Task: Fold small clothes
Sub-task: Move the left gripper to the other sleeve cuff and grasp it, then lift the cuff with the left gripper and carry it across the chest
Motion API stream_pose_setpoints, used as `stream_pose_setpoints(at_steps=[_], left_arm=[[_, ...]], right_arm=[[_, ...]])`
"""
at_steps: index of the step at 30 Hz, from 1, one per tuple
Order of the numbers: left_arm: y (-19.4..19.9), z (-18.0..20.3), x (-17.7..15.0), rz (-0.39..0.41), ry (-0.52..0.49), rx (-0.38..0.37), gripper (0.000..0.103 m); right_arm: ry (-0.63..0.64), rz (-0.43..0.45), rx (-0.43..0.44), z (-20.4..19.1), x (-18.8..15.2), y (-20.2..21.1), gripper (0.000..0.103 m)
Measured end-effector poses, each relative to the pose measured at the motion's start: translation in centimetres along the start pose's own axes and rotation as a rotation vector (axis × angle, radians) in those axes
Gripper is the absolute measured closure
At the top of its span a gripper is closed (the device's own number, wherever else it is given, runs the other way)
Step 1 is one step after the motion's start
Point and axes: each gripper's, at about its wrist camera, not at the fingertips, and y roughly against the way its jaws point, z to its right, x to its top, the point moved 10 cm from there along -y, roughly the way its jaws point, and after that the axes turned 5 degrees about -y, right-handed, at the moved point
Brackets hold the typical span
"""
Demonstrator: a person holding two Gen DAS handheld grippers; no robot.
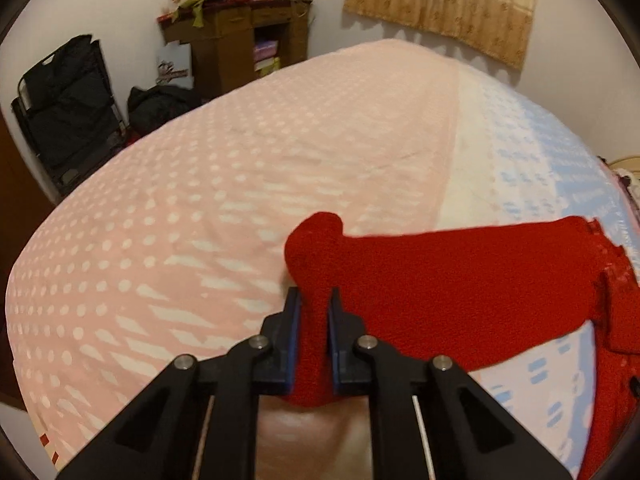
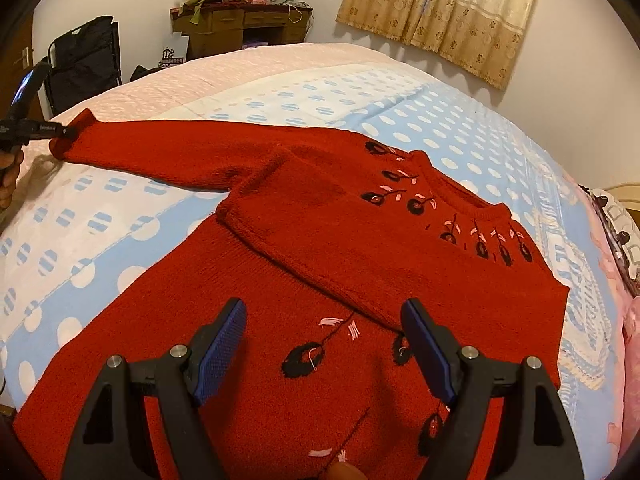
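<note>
The left tongs [image 1: 313,300] reach up from the bottom centre of the left wrist view, their blue-padded fingers [image 1: 294,320] drawn nearly together and pinching red knit between them. In the right wrist view the same tongs show small at the far left edge — held by a hand [image 2: 8,176]. The right tongs [image 2: 324,312] rise from the bottom centre of that view, jaws spread wide, nothing between the pads [image 2: 224,344].

bed [image 2: 460,128] dotted cover | wooden desk [image 1: 240,36] cluttered | curtain [image 2: 440,8] | black bag [image 1: 64,100], perhaps
</note>
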Motion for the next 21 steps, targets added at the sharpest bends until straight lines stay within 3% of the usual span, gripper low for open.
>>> stream_pose_setpoints(at_steps=[9, 21], left_arm=[[5.2, 5.9, 3.5, 0.075, 0.028, -0.202, 0.09], [11.6, 15.9, 8.4, 0.19, -0.045, -0.378, 0.091]], right_arm=[[-0.066, 0.021, 0.005, 1.9, 0.3, 1.6, 0.023], [-0.118, 0.057, -0.01, 4.6, -0.5, 4.6, 0.023]])
